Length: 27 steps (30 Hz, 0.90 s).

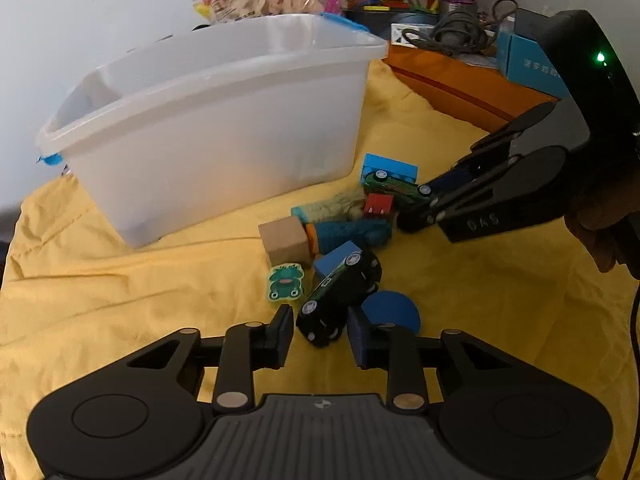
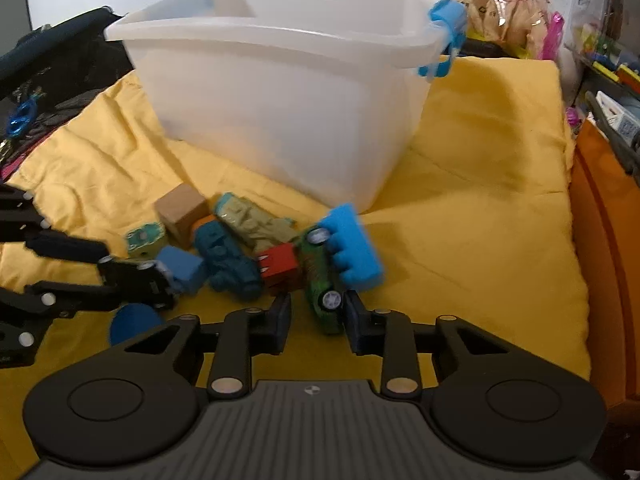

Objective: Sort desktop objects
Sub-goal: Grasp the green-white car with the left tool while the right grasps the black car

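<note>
A heap of small toys lies on a yellow cloth [image 1: 120, 280] in front of a clear plastic bin [image 1: 224, 120]. My left gripper [image 1: 320, 336] is shut on a black toy car [image 1: 336, 300], with a pad on each side of its near end. From the right wrist view the left gripper [image 2: 136, 280] reaches in from the left. My right gripper [image 2: 318, 318] is shut on a green toy car [image 2: 322, 276] that leans against a blue toothed block [image 2: 352, 248]. The right gripper [image 1: 416, 204] comes in from the right in the left wrist view.
Between the cars lie a wooden cube [image 1: 285, 240], a frog tile [image 1: 285, 282], a blue block [image 1: 336, 260], a teal figure [image 1: 348, 234], a red block [image 1: 378, 205] and a blue disc [image 1: 394, 310]. An orange box [image 1: 460, 80] and clutter stand at the back right.
</note>
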Each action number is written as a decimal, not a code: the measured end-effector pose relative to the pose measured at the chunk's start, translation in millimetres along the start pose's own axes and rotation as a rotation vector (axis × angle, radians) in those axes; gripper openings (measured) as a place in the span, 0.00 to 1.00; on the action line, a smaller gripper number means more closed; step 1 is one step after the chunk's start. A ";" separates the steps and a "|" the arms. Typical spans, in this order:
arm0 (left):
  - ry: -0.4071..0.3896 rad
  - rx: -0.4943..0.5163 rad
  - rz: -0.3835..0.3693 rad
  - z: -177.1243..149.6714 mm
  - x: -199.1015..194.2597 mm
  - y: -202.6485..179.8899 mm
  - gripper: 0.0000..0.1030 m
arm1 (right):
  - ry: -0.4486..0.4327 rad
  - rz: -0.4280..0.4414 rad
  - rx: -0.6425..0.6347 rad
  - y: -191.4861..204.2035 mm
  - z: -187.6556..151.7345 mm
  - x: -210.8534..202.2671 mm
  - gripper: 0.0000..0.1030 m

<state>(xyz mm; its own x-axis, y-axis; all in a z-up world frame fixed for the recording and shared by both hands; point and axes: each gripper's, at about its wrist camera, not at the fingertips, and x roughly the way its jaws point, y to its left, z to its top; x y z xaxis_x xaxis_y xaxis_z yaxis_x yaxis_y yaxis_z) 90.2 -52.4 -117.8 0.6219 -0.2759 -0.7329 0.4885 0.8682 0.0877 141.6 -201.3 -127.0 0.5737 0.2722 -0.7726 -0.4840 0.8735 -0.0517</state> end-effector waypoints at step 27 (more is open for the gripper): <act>0.002 -0.036 -0.051 13.1 16.2 -12.7 0.58 | -0.012 0.050 0.200 -15.2 -49.3 -40.2 0.19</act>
<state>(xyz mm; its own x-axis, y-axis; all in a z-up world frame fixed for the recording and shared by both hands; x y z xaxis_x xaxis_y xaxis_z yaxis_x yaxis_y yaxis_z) 102.0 -73.3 -122.0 0.5954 -0.3198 -0.7370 0.4971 0.8673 0.0253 93.3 -245.4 -126.3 0.5608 0.3212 -0.7631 -0.3718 0.9212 0.1144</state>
